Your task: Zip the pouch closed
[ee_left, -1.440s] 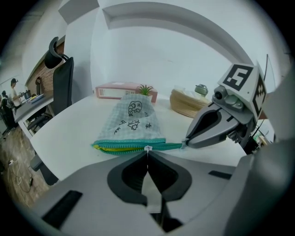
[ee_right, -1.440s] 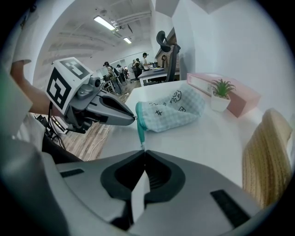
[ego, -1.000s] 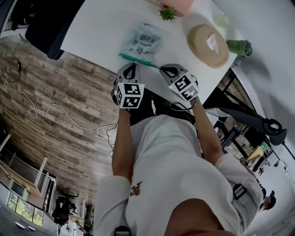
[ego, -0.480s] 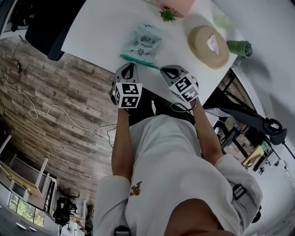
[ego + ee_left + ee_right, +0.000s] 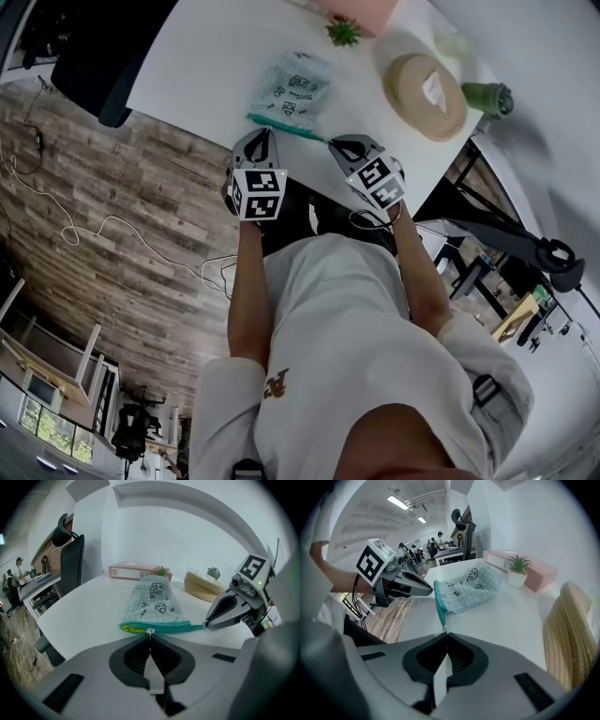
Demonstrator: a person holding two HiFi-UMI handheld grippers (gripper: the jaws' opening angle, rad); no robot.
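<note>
The left claw (image 5: 150, 633) is clamped on the zipper pull (image 5: 150, 630), and the right claw (image 5: 445, 632) pinches the end tab (image 5: 442, 624) of the pouch (image 5: 157, 603). Most of it looks zipped. A short yellow-lined gap remains.

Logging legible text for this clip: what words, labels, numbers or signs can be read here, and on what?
No text can be read anywhere.
pouch: printed doodles, any lettering too small.
shirt emblem: brown, creased, unreadable.
left gripper and right gripper: cubes bear black-and-white square markers, no words.
white tag on the woven disc: blurred.
</note>
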